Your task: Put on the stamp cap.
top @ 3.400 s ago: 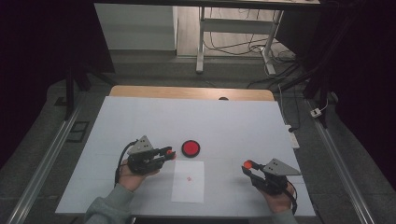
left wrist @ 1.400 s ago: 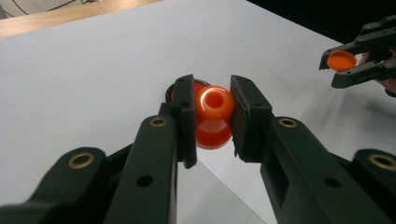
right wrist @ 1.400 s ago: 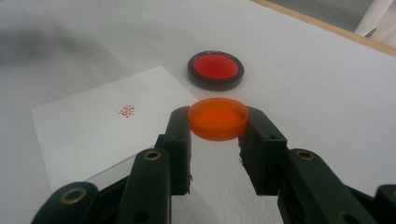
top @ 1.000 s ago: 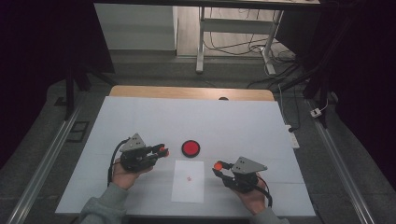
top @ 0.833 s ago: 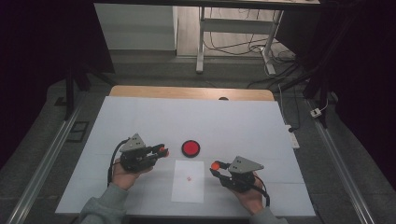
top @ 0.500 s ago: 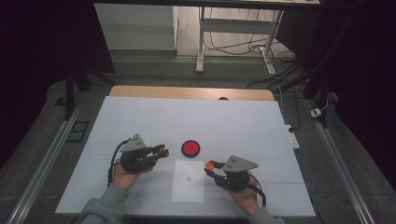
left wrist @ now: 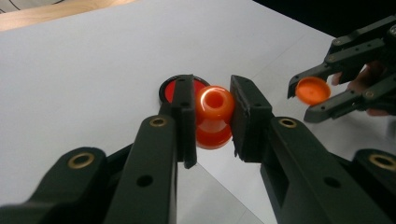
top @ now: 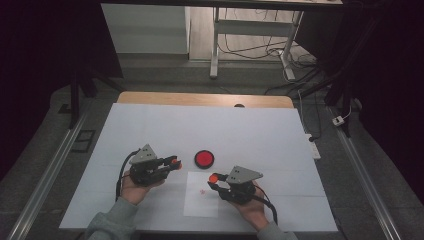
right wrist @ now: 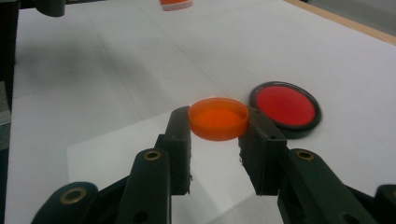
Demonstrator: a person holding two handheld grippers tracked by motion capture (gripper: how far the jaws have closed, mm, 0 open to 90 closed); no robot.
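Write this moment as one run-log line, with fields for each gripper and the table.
left gripper: shut on orange knob | right gripper: shut on orange cap | table: red disc, white sheet

dim lab, white table, floor cables, metal rails

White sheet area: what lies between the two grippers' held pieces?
In the high view, between the orange bottle and orange cap lies only bare paper sheet; the red disc sits beyond.
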